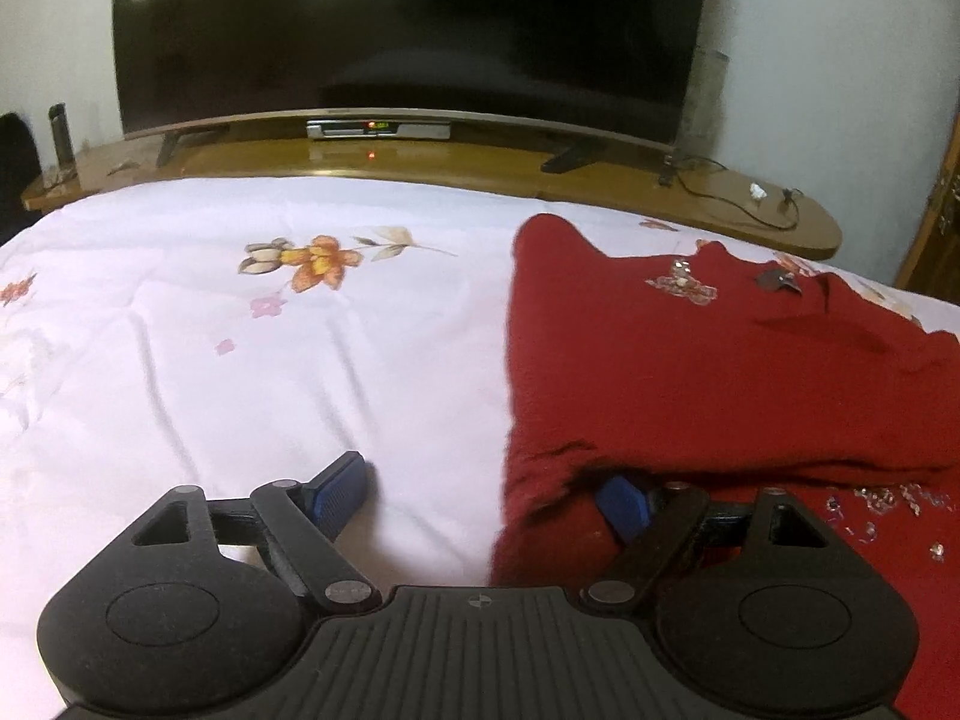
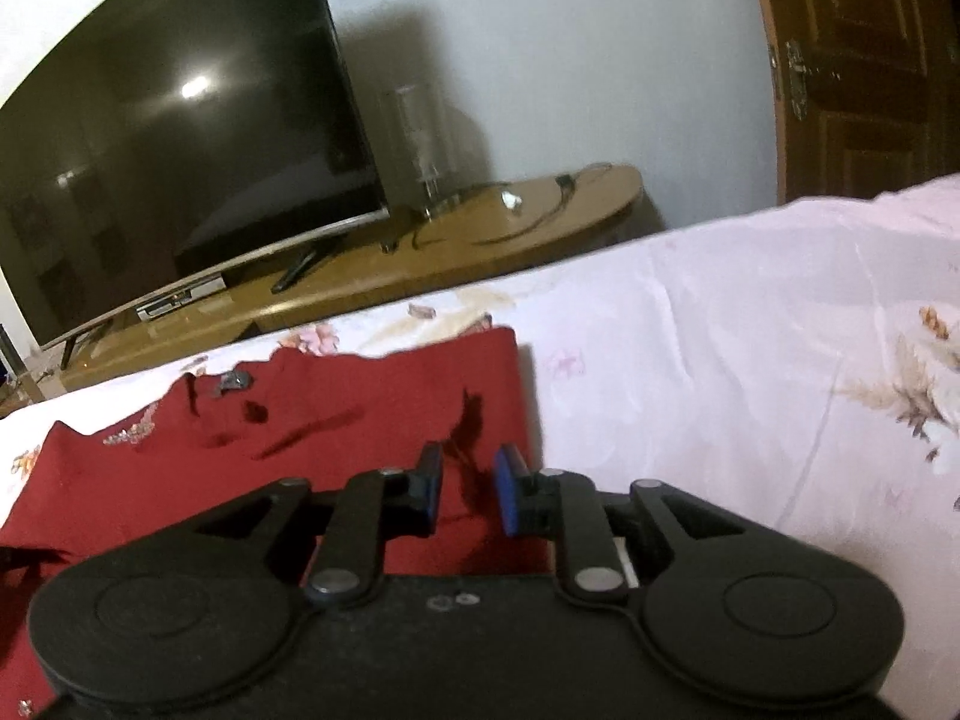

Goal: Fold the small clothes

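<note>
Left claw (image 1: 489, 495) spread astride the dark red knit garment's (image 1: 690, 360) left edge; open white floral bedsheet (image 1: 240, 360) leftward. Right claw (image 2: 468, 495) slightly parted, pinching nothing, over its right edge.

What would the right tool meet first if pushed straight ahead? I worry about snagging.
Probably the red garment: the right tool points down at the cloth near its right edge, white bedsheet beyond. Depth is unclear.

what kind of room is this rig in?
Likely a bedroom at home: a bed with a floral sheet, a large TV on a low wooden stand, and a wooden door. A red garment lies on the sheet.
</note>
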The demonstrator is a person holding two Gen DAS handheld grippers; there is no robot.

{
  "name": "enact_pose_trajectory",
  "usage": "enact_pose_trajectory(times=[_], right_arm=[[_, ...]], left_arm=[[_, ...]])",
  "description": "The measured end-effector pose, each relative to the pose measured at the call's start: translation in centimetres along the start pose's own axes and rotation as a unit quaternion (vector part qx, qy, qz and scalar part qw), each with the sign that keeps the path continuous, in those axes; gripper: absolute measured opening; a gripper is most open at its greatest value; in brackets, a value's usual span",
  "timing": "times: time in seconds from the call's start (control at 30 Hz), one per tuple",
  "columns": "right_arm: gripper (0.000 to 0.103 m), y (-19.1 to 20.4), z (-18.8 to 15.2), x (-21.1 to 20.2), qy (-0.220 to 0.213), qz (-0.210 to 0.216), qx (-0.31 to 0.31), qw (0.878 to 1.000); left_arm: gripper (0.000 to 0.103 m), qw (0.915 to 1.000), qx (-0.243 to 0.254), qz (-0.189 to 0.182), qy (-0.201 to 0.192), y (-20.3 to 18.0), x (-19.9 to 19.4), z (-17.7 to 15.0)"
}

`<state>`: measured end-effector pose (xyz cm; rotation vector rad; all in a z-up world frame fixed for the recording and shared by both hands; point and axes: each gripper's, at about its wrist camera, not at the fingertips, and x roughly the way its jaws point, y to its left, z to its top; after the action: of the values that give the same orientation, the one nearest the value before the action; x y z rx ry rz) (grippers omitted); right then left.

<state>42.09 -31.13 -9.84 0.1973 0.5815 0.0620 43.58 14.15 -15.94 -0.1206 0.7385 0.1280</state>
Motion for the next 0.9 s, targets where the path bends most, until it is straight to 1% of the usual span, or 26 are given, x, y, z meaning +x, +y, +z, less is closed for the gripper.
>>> enact_pose_trajectory(times=[0.13, 0.17, 0.23, 0.27, 0.3, 0.33, 0.37, 0.43, 0.5, 0.57, 0.6, 0.67, 0.7, 0.73, 0.83, 0.87, 0.9], right_arm=[[0.022, 0.8, 0.2, 0.0, -0.001, 0.009, -0.016, 1.000], [0.022, 0.8, 0.2, -0.1, -0.001, 0.009, -0.017, 1.000], [0.023, 0.7, 0.2, -0.1, -0.001, 0.006, -0.018, 1.000], [0.023, 0.7, 0.3, -0.1, -0.001, 0.006, -0.018, 1.000], [0.021, 0.7, 0.3, 0.1, 0.000, 0.007, -0.019, 1.000], [0.020, 0.8, 0.5, 0.3, 0.004, 0.010, -0.022, 1.000], [0.020, 1.1, 0.6, 0.6, 0.006, 0.010, -0.026, 1.000], [0.020, 1.9, 0.8, 1.0, 0.004, 0.012, -0.037, 0.999], [0.020, 2.7, 0.9, 1.3, 0.005, 0.015, -0.051, 0.999], [0.021, 3.2, 0.6, 1.9, 0.014, 0.002, -0.066, 0.998], [0.021, 3.1, 0.5, 1.9, 0.015, 0.002, -0.063, 0.998], [0.025, 2.2, 0.3, 2.0, 0.020, 0.001, -0.047, 0.999], [0.033, 1.7, 0.2, 2.2, 0.025, -0.001, -0.037, 0.999], [0.038, 1.3, 0.2, 2.3, 0.030, 0.000, -0.028, 0.999], [0.037, 0.5, 0.0, 3.3, 0.052, 0.015, -0.012, 0.998], [0.035, 0.6, 0.0, 3.6, 0.054, 0.020, -0.010, 0.998], [0.028, 0.7, -0.1, 3.8, 0.055, 0.021, -0.009, 0.998]], left_arm=[[0.082, 0.9992, -0.040, 0.002, -0.002, 2.1, -1.1, 0.1], [0.082, 0.9986, -0.052, 0.005, -0.007, 2.7, -1.6, 0.0], [0.082, 0.9966, -0.079, -0.004, -0.023, 3.8, -2.8, 0.0], [0.082, 0.9957, -0.083, -0.009, -0.041, 3.8, -3.5, 0.1], [0.082, 0.9955, -0.076, -0.011, -0.055, 3.5, -4.0, 0.4], [0.082, 0.9957, -0.067, -0.012, -0.064, 3.0, -4.2, 0.9], [0.082, 0.9960, -0.061, -0.016, -0.064, 2.5, -4.2, 1.3], [0.082, 0.9973, -0.050, -0.023, -0.048, 1.5, -3.9, 1.9], [0.082, 0.9986, -0.033, -0.013, -0.040, 1.0, -3.8, 1.6], [0.082, 0.9993, -0.034, -0.014, -0.009, 1.4, -3.3, 1.0], [0.082, 0.9989, -0.040, -0.021, 0.008, 2.0, -3.2, 0.5], [0.082, 0.9965, -0.053, -0.049, 0.042, 3.7, -3.3, -1.0], [0.082, 0.9955, -0.060, -0.063, 0.039, 4.4, -3.6, -1.7], [0.082, 0.9941, -0.071, -0.081, 0.017, 5.1, -4.5, -2.1], [0.082, 0.9852, -0.115, -0.119, -0.043, 6.1, -5.7, -1.7], [0.082, 0.9832, -0.120, -0.125, -0.057, 5.8, -5.7, -1.1], [0.082, 0.9835, -0.113, -0.125, -0.064, 5.1, -5.4, -0.4]])
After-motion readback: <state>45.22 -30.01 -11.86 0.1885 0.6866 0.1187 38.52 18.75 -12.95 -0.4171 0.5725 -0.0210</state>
